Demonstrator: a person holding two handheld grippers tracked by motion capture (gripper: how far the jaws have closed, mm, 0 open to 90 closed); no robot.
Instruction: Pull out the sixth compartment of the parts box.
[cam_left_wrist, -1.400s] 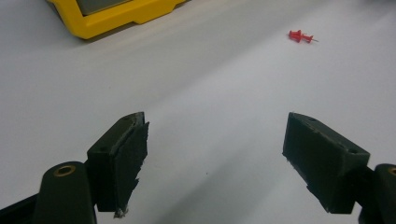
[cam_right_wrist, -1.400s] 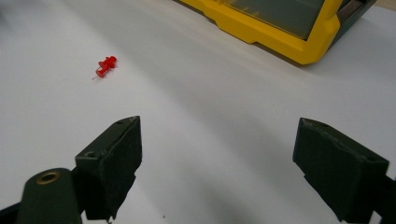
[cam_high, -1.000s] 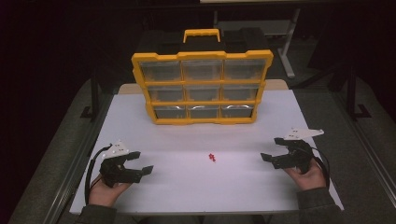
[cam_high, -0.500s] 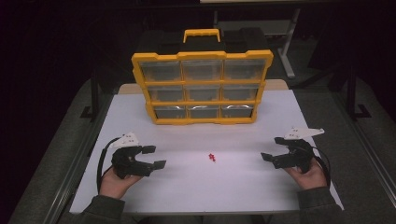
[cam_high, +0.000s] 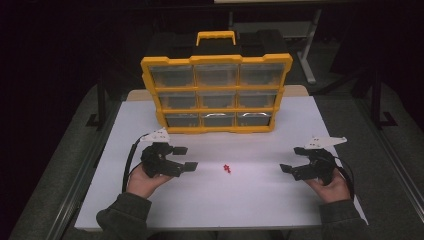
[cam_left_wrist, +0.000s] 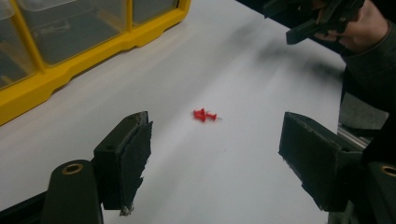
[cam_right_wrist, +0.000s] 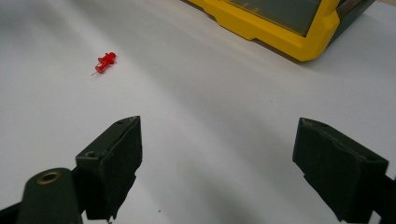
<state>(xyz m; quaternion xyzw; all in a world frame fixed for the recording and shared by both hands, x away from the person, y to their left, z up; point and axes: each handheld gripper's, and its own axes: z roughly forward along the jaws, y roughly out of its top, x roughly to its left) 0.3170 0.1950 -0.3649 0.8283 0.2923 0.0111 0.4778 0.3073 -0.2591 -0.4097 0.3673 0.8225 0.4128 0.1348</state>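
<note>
Pushpins (cam_left_wrist: 204, 115), two red, white table (cam_high: 260, 195)

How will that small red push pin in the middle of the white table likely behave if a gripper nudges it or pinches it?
The red push pin is tiny and lies on its side, so it will probably skid or roll in an arc on the smooth white table. Against the left gripper's wide-open jaws, it could easily slip out.

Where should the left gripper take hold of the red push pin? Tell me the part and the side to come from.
Probably the plastic head of the red push pin, the thickest part. It lies flat on the white table, so come from above, jaws straddling the head crosswise. The left gripper is open and already faces it.
</note>
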